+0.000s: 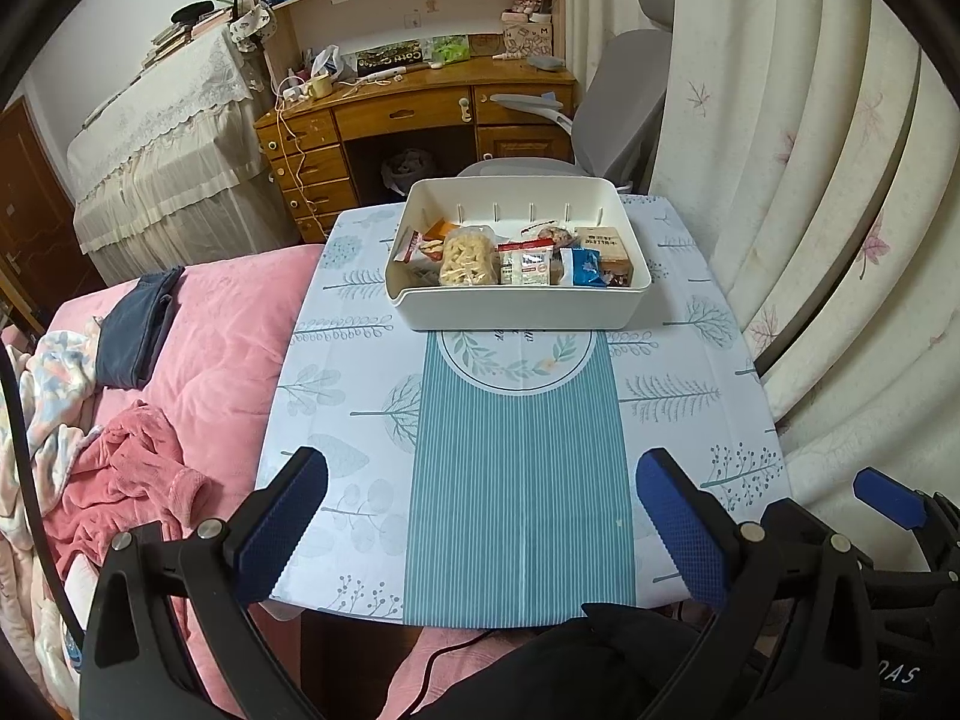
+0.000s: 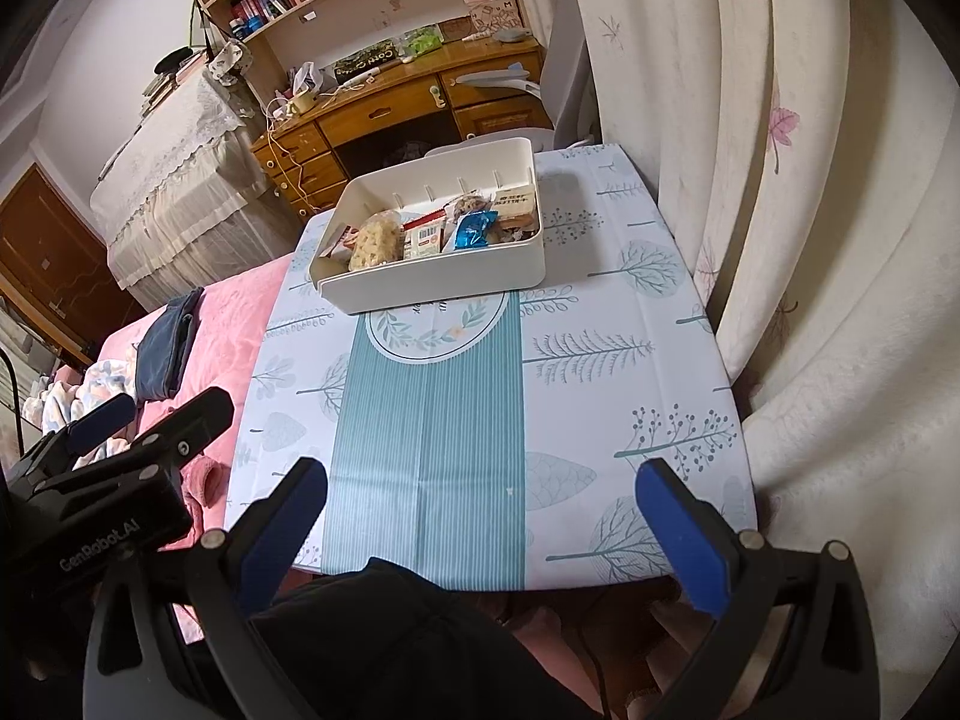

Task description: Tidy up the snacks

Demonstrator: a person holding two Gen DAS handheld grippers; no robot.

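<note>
White box (image 1: 522, 300) at far end of table (image 1: 690, 420), partly over round leaf print. Inside box: clear bag of pale puffs (image 1: 469, 258) left of middle, red-and-white packet (image 1: 527, 264) beside it, blue packet (image 1: 583, 267) further right, brown carton (image 1: 609, 249) at right wall. Left gripper (image 1: 480, 516) spread wide, empty, over near table edge. Right gripper (image 2: 480, 525) likewise spread, empty, well short of box.

Desk (image 1: 690, 408) w/ tree-print cloth (image 1: 336, 390), teal stripe down middle. White bin (image 1: 522, 306) at far end, on cloth, snacks (image 1: 468, 258) inside.
</note>
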